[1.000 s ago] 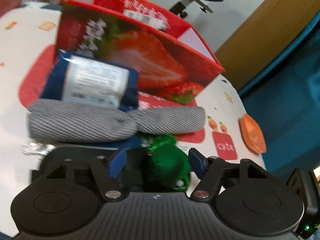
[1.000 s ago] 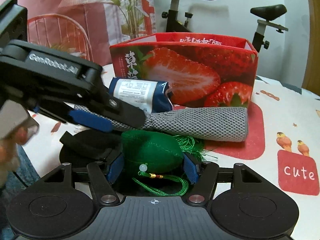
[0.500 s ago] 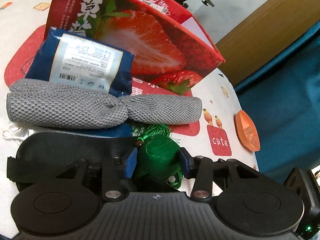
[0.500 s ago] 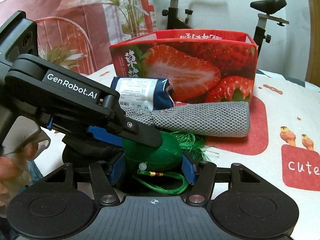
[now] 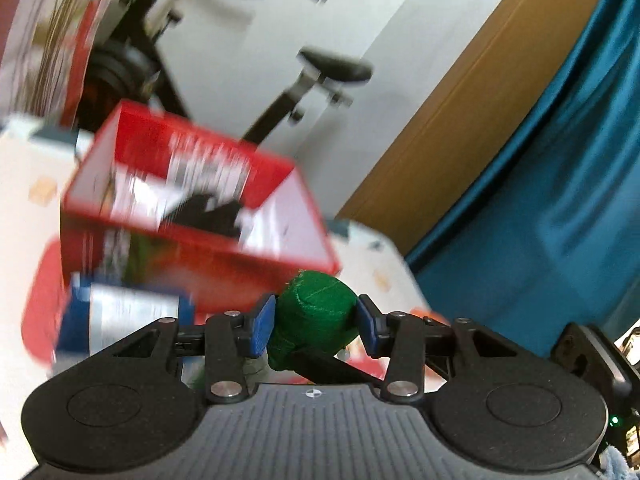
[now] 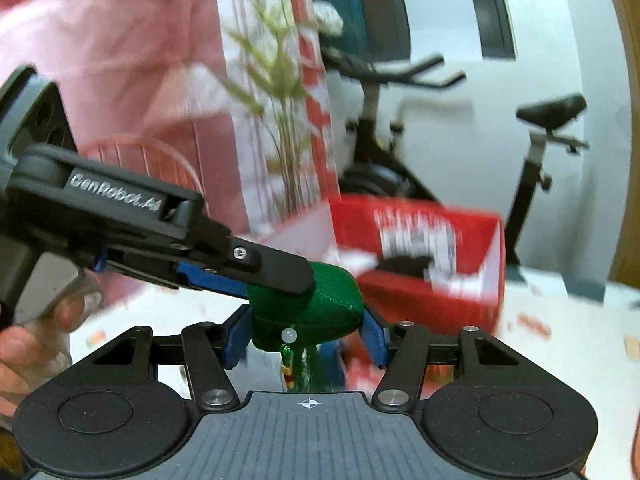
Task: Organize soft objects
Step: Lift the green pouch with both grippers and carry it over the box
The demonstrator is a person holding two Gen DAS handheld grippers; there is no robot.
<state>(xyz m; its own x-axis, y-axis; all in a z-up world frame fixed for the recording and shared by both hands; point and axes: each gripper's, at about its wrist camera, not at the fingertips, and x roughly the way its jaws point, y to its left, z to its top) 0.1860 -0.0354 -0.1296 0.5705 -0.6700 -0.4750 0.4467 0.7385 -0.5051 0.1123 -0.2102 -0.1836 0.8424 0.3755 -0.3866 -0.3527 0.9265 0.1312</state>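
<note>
A green fabric pouch (image 5: pixel 314 310) with a tassel cord is held in the air between both grippers. My left gripper (image 5: pixel 316 326) is shut on it, blue pads pressing its sides. My right gripper (image 6: pixel 306 334) is also shut on the pouch (image 6: pixel 320 304); the left gripper's fingers (image 6: pixel 264 264) lie over the pouch's top in that view. The open red strawberry box (image 5: pixel 192 208) stands on the table beyond and below the pouch, with something dark inside; it also shows in the right wrist view (image 6: pixel 424 256). Both views are blurred.
A blue packet (image 5: pixel 124 320) lies on the table in front of the box. An exercise bike (image 6: pixel 400 128) stands behind the table. A teal curtain (image 5: pixel 560 200) and a wooden panel (image 5: pixel 460 120) are at the right. A person's hand (image 6: pixel 36 340) holds the left gripper.
Both grippers have lifted the green pouch off the table, up to about the height of the box's rim. The grey mesh roll has dropped out of sight below.
</note>
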